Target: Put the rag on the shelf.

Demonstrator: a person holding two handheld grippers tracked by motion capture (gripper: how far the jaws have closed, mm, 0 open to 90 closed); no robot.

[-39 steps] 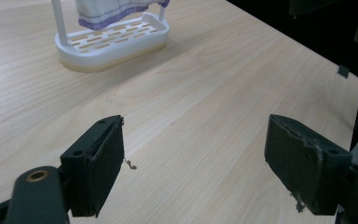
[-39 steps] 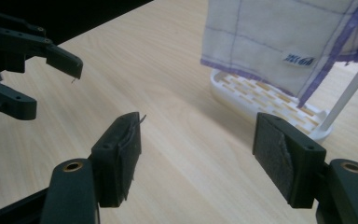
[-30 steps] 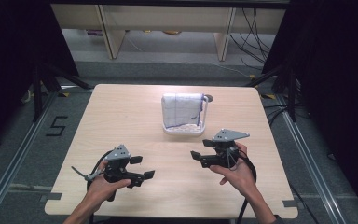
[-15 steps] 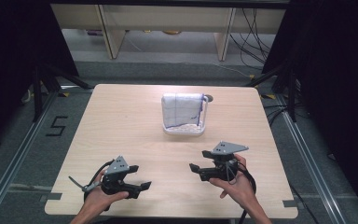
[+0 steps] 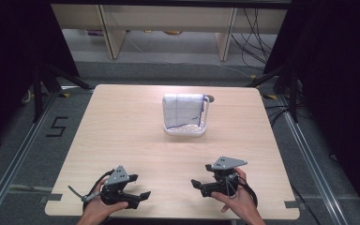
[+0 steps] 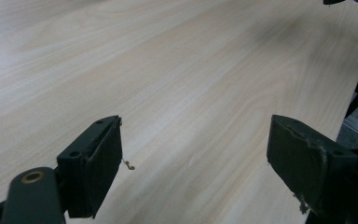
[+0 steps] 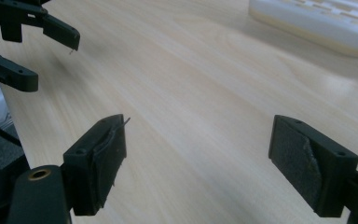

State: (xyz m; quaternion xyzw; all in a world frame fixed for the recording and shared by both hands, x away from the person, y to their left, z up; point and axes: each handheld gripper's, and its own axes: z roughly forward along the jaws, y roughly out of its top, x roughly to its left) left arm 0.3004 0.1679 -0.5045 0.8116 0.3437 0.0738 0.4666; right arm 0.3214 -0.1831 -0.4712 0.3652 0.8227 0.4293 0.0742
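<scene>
A white slotted basket [image 5: 184, 130] stands at the table's far middle with a white cloth [image 5: 183, 110] with blue lines draped over its rail. My left gripper [image 5: 139, 198] is low over the near left part of the table, held in a hand. In the left gripper view its jaws [image 6: 196, 135] stand wide apart over bare wood, open. My right gripper [image 5: 199, 187] hovers at the near right and points left toward the other one. Its jaws [image 7: 198, 133] have just been opening and hold nothing. The basket's base [image 7: 317, 23] lies beyond them.
The light wooden table [image 5: 131, 136] has its near edge just under both hands. The left gripper [image 7: 28, 32] appears at the upper left of the right gripper view. Dark floor, metal rails and a shelf unit surround the table.
Both hands have drawn back toward the table's near edge and sunk lower. The grippers now sit farther from the basket.
</scene>
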